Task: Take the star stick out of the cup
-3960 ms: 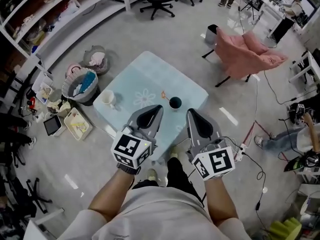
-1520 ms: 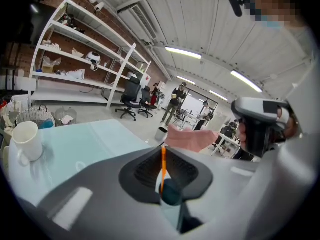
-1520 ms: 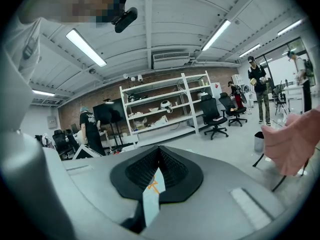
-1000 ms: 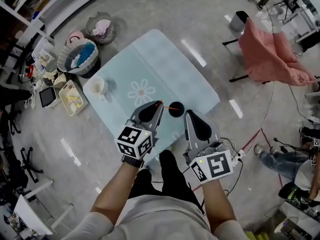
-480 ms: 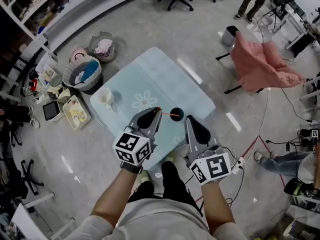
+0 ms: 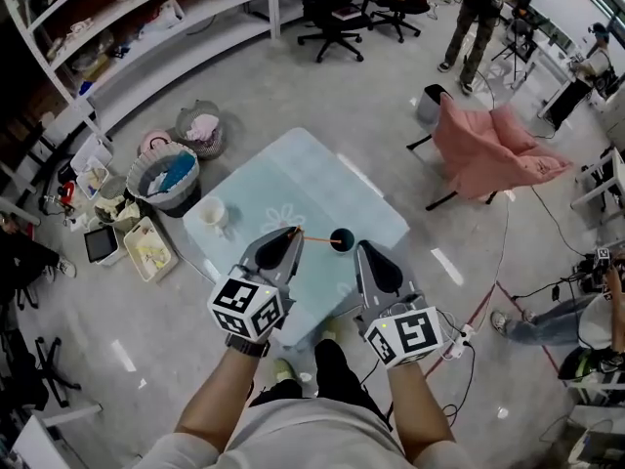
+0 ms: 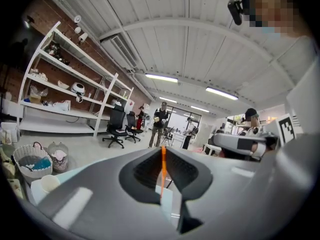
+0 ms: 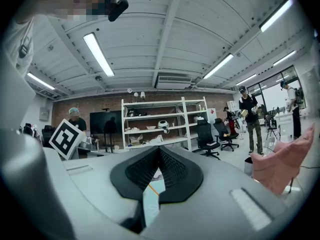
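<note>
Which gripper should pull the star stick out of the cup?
The left gripper: its jaws are shut on the star stick, whose far end reaches the cup. The right gripper is shut on nothing.

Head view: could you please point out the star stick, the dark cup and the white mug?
star stick [image 6: 317, 235], head view, mid shaft
dark cup [image 6: 343, 247], head view, near rim
white mug [image 6: 214, 214], head view, body

- Thin orange star stick [image 6: 317, 235]: near-horizontal, one end at the cup rim, the other clamped in the left gripper [image 6: 293, 231].
- Small dark round cup [image 6: 341, 238]: upright on the pale blue table [image 6: 293, 174].
</note>
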Motion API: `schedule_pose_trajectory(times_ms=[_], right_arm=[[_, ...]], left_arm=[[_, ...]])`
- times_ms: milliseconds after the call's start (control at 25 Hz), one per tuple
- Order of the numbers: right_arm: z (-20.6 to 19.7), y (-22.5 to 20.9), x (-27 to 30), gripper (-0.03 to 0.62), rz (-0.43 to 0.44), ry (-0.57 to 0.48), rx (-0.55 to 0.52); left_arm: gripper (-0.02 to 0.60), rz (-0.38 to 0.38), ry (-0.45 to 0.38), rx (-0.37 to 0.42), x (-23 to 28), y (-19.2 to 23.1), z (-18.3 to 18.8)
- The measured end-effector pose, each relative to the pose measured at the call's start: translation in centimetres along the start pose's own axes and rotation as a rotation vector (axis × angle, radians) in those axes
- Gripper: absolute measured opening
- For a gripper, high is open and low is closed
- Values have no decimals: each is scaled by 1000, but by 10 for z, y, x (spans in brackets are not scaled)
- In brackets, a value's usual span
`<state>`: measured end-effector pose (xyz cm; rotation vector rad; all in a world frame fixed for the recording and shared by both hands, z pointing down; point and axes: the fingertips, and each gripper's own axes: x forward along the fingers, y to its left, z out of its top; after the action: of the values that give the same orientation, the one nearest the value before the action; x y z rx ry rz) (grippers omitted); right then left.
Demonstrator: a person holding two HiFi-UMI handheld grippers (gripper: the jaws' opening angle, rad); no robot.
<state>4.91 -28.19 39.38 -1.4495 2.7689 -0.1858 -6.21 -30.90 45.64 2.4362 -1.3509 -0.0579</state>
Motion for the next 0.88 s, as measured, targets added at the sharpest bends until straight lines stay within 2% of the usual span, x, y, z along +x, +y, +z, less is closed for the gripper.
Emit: schedule_pose_trajectory(times_ms=[880], right_arm=[[53, 59, -37, 11, -33, -104, -90]], left_arm=[[25, -53, -132, 100, -88, -34, 79]])
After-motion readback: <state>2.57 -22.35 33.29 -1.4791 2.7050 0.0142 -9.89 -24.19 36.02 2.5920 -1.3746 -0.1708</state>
